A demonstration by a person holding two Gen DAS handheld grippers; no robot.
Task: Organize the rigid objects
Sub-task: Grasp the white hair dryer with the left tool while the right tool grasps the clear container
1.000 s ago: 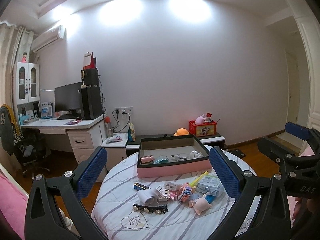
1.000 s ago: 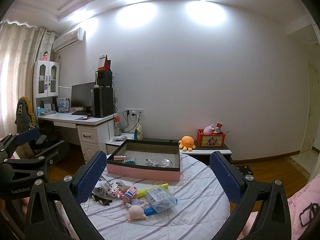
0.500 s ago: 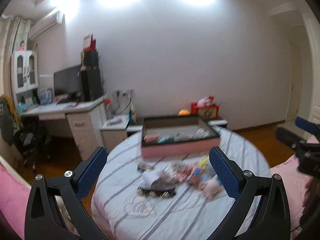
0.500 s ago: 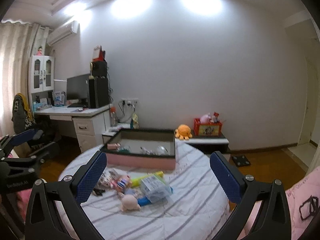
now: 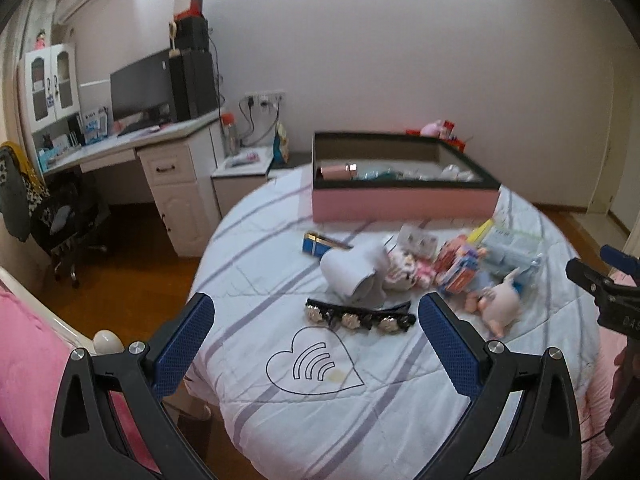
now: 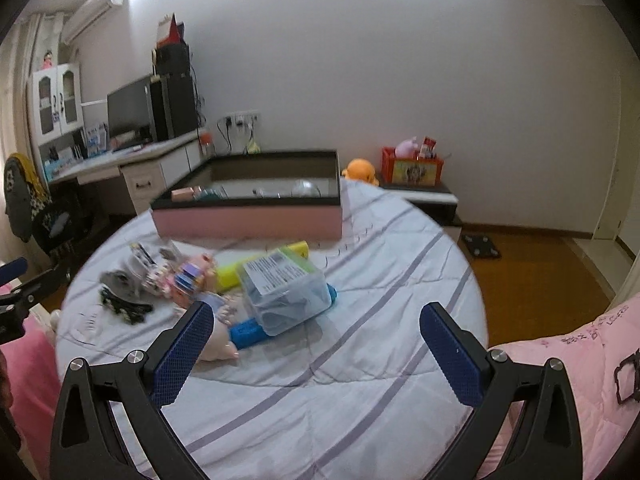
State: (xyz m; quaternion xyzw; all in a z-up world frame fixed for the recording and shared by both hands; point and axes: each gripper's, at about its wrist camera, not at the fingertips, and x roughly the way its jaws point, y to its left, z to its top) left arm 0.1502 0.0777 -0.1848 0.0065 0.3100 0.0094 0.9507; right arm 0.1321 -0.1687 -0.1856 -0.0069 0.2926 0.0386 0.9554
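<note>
Both claws, the left gripper [image 5: 314, 320] and right gripper [image 6: 316, 330], are hanging spread apart and empty. A few items are sitting in the pink box [image 5: 404, 202] (contents blurred); the toy pile [image 5: 460, 268] is lying beside it on the bed [image 5: 320, 420], so most sorting is waiting.

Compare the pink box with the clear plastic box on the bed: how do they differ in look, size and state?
The pink box is opaque with a dark rim; the clear box is see-through and bears a printed label. The pink box is far larger. The pink box is open-topped with items already inside; the clear box appears lidded and lies tilted among the loose toys. Both are rigid, rectangular and rest on the striped bedspread.
</note>
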